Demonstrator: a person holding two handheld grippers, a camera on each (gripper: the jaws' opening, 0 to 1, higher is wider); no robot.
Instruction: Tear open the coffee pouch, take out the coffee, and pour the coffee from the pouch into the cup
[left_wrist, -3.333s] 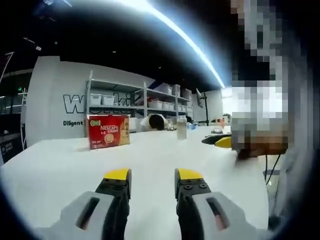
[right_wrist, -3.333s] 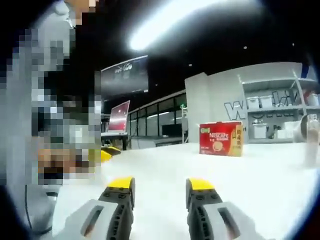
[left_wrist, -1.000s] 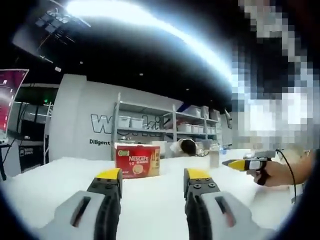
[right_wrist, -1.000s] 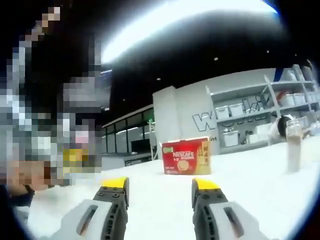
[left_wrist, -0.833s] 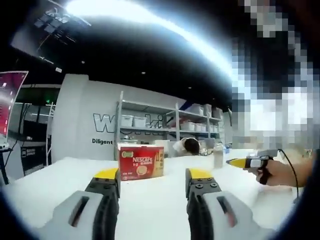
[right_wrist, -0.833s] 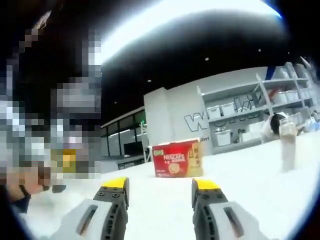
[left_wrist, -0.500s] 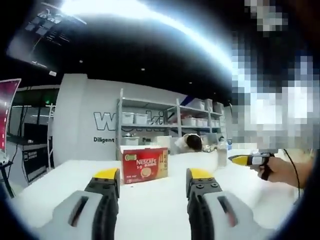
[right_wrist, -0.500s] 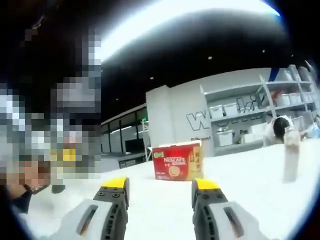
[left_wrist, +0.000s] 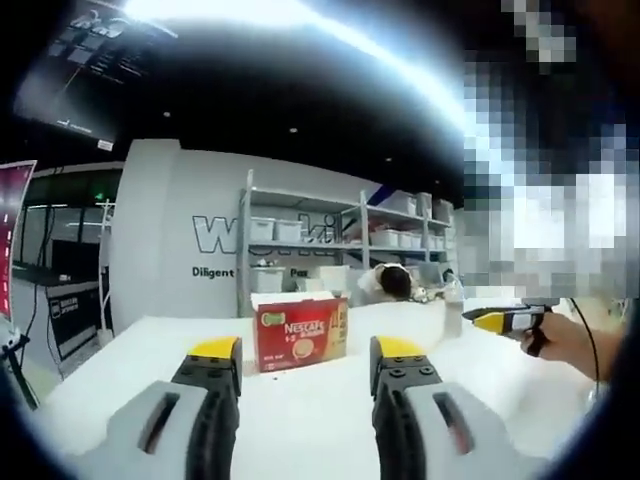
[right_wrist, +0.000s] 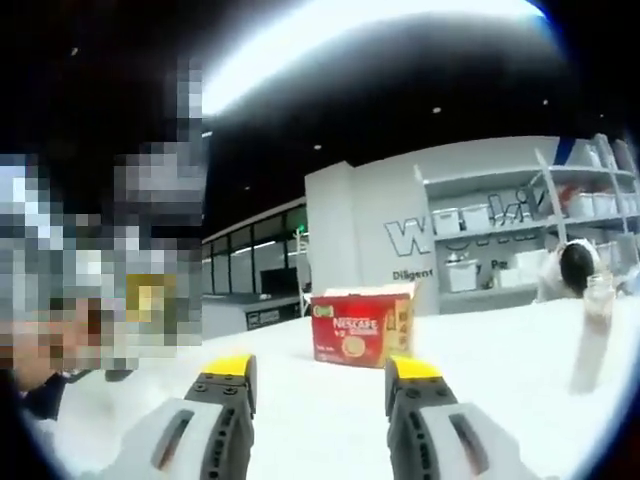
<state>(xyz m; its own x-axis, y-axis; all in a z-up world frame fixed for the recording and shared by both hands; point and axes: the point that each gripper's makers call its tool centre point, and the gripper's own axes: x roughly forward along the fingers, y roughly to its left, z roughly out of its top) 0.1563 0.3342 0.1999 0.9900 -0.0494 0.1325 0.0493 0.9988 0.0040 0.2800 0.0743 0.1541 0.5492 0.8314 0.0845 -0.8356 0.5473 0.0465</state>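
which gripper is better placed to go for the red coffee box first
Left, marginally. The red coffee box sits straight ahead between the left gripper's open jaws; for the right gripper, also open and empty, it sits slightly off-centre.

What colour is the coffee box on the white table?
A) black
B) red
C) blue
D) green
B: the coffee box standing on the white table is red with a light top edge, and it looks the same red in the right gripper view, beyond the open fingers.
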